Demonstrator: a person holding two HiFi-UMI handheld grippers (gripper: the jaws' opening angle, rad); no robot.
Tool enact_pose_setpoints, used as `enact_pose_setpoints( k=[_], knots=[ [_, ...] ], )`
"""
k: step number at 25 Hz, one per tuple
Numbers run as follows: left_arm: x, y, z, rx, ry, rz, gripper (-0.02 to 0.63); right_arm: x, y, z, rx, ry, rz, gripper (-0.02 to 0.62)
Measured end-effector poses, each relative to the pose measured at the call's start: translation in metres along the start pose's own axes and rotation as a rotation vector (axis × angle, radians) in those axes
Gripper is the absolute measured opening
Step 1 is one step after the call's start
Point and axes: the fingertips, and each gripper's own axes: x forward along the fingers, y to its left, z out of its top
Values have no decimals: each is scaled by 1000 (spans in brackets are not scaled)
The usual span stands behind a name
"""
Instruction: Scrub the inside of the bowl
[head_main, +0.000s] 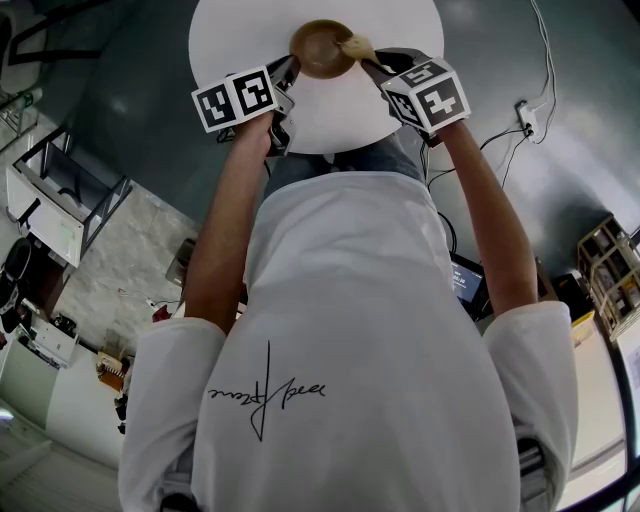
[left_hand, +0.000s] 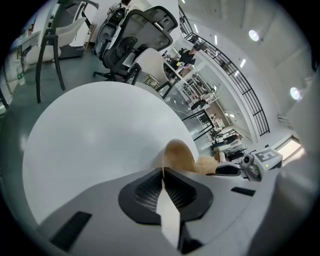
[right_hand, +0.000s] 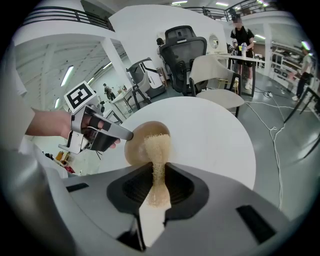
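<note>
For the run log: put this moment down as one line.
left claw: shut on bowl rim | right claw: shut on sponge | sponge: at bowl's edge | bowl: tilted over white table

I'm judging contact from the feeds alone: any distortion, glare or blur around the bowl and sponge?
Head view: even light, bowl small at the top edge, strong fisheye bend. Left gripper view: bowl partly hidden behind the jaws, ceiling lamps flare upper right. Right gripper view: sponge and bowl sharp, picture edges dark-vignetted.
</note>
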Motion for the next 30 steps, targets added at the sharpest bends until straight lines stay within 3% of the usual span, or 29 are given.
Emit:
enact_pose_setpoints(
  k=[25, 30],
  knots=[
    [-1, 2, -6, 38, 25, 3, 18, 2, -6, 8, 6, -26, -22, 84],
    [0, 0, -5, 46, 26, 4, 89, 0, -8, 8, 8, -26, -28, 84]
  ],
)
